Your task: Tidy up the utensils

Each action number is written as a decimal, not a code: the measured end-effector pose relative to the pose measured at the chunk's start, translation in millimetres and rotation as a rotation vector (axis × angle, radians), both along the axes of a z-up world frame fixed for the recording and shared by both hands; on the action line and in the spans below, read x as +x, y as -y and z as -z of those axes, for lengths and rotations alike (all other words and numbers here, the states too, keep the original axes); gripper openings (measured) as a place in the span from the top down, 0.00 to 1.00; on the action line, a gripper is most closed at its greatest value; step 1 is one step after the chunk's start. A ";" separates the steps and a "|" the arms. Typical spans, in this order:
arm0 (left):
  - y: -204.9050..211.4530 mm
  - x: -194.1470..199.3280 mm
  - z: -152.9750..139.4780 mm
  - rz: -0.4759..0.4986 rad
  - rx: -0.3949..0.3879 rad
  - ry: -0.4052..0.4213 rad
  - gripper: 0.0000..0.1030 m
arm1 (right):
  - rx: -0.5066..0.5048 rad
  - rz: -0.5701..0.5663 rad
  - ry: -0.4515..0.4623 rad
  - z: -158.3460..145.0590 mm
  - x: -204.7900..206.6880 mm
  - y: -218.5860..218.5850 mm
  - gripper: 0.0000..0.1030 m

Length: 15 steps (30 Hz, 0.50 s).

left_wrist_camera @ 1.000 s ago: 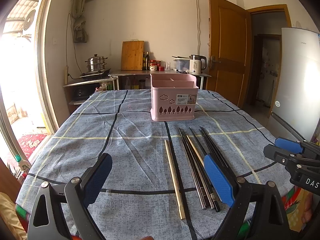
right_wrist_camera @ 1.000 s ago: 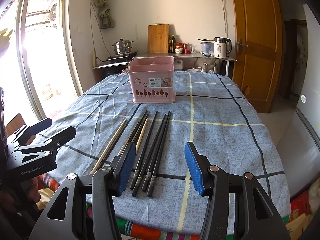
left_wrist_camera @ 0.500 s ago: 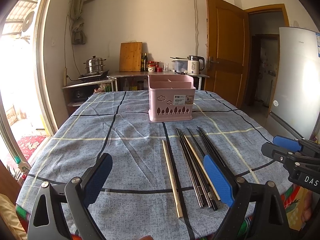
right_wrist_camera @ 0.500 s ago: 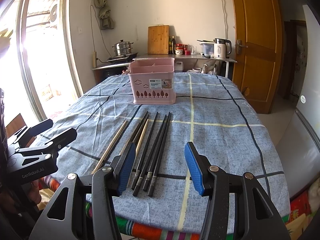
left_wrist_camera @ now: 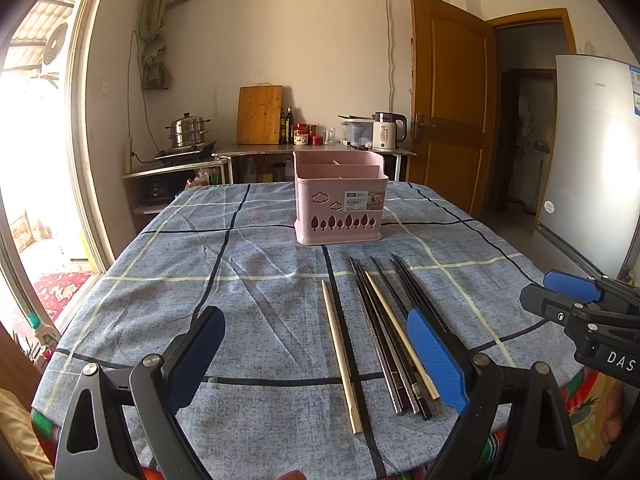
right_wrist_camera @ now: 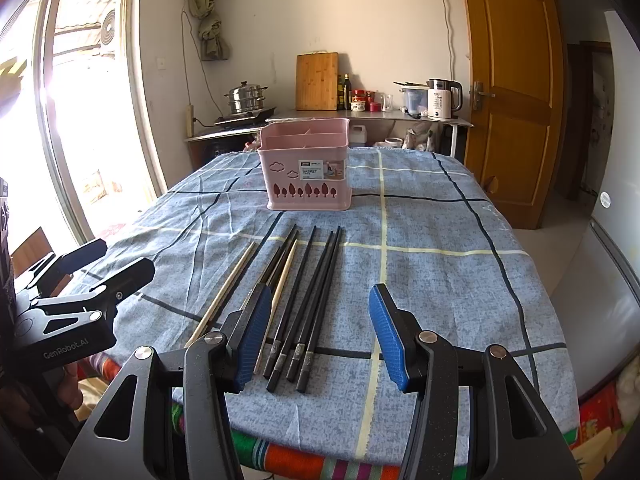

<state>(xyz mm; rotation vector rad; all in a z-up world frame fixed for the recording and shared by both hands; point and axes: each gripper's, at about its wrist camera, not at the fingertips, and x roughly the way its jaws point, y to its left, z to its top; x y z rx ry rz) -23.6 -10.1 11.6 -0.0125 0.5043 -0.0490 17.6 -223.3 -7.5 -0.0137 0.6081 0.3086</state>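
We held the left gripper (left_wrist_camera: 316, 354) low over the near edge of the table (left_wrist_camera: 160, 264), its jaws wide apart with nothing between them but the blue checked cloth and one pale wooden chopstick (left_wrist_camera: 341, 354), which lay lengthwise in the gap, closer to the right-hand pad. Just past that pad, partly hidden behind it, lay the bundle of dark chopsticks (left_wrist_camera: 384, 320) with a second pale one among them, all pointing away from us. Straight ahead of the jaws, well beyond the chopstick tips, stood the pink utensil basket (left_wrist_camera: 340, 200), upright, its compartments showing at the top. Farther right we held the right gripper (right_wrist_camera: 316, 338), also over the near edge, its jaws likewise parted and gripping nothing; the handle ends of the black chopsticks (right_wrist_camera: 312, 300) sat on the cloth between its pads, toward the left pad, with the basket ahead and slightly left of the gap.
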 end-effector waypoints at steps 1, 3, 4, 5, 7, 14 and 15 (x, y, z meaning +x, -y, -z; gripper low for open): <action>0.2 -0.2 0.0 0.000 0.000 0.000 0.10 | 0.000 0.000 0.000 -0.1 0.0 0.0 0.50; 0.2 -0.2 0.1 0.000 0.000 0.000 0.09 | 0.000 0.000 0.001 -0.4 0.1 -0.4 0.50; 0.2 -0.3 0.1 0.000 0.000 0.000 0.10 | 0.000 0.000 0.001 -0.6 -0.9 0.2 0.50; 0.3 -0.2 0.1 0.000 -0.001 0.000 0.10 | 0.000 0.000 0.001 -0.5 -1.0 0.2 0.50; 0.7 -1.4 -0.2 0.001 -0.002 -0.001 0.10 | 0.000 -0.001 0.001 -0.4 -0.9 0.2 0.50; 1.1 1.0 -0.2 0.003 -0.003 -0.008 0.10 | 0.000 0.000 0.000 -0.7 -1.4 0.2 0.50; 0.9 1.3 0.0 0.006 -0.005 -0.009 0.09 | 0.001 0.000 -0.001 -0.5 -1.4 0.5 0.50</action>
